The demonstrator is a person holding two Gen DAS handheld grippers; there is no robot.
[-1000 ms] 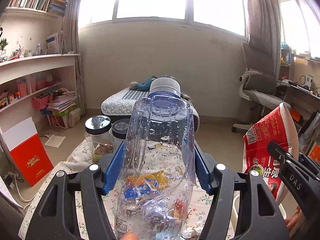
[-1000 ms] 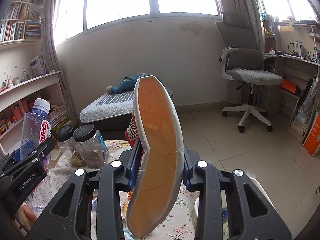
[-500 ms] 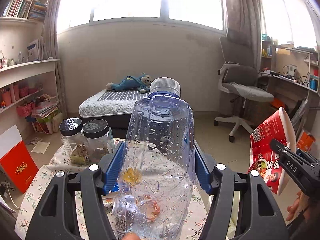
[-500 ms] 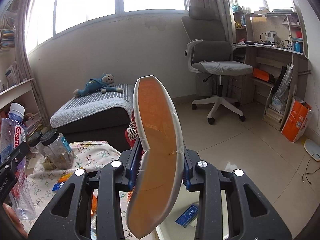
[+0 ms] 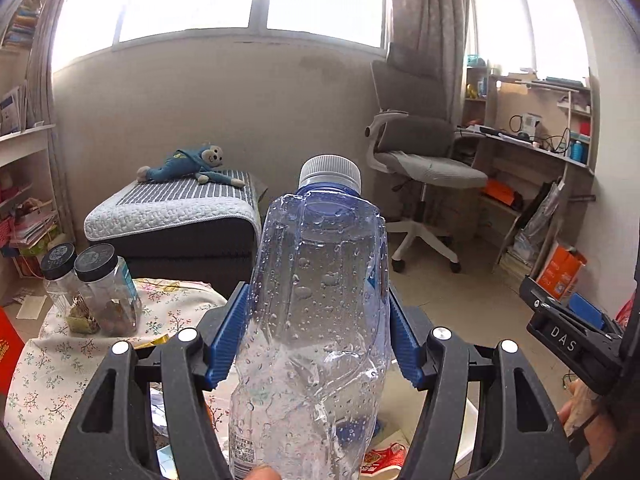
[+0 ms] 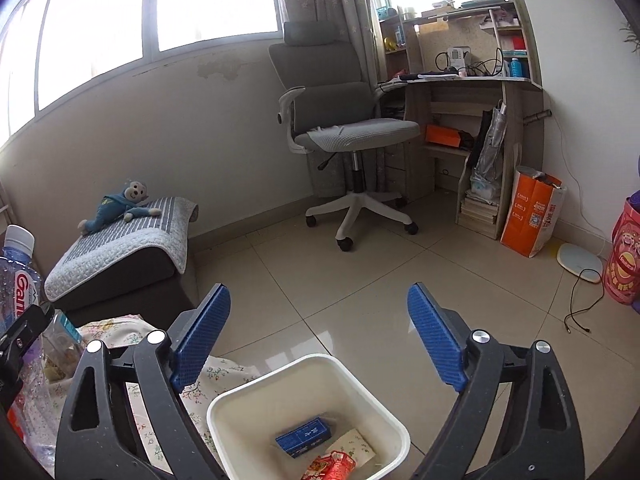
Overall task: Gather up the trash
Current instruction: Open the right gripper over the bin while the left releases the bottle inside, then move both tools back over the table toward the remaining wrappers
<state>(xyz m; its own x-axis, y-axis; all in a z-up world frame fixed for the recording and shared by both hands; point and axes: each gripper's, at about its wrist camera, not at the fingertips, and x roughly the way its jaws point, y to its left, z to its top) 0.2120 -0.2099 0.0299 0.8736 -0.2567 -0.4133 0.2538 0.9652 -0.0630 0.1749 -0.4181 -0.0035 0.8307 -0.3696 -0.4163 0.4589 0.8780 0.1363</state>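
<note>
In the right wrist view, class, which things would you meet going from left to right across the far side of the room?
Stuffed monkey → office chair → desk → orange bag → red bag.

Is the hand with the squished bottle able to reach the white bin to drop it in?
Probably yes. The left gripper grips the crushed water bottle, and the white bin sits open-topped just beside the table. The right gripper, jaws just opened and empty, hovers over it and may need to clear off.
</note>
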